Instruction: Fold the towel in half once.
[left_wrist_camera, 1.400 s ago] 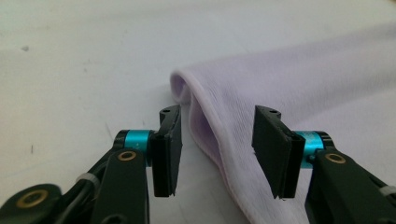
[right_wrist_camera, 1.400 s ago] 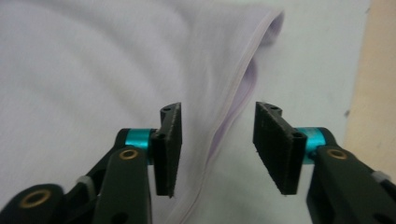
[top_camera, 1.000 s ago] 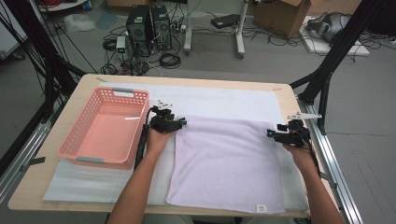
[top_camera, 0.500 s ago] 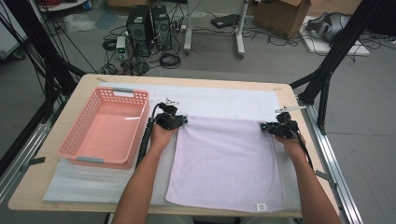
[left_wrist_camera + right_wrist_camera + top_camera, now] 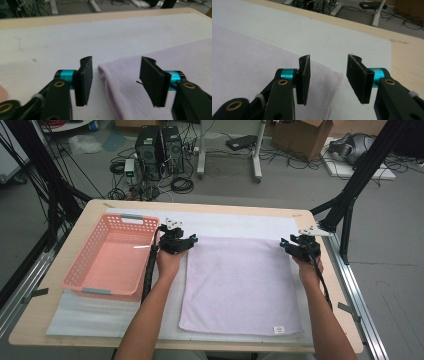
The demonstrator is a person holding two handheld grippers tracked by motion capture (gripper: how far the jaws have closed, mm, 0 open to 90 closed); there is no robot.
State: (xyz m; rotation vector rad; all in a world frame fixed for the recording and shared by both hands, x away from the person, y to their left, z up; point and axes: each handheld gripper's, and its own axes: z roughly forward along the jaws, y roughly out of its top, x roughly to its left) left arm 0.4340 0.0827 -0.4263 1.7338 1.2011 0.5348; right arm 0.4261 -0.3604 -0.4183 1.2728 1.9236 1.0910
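Towel (image 5: 240,285) flatter than before, far corners freed between both just-opened grippers' parted jaws.

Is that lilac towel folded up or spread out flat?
Spread flat: the lilac towel lies open as one rectangle on the white mat, four edges showing.
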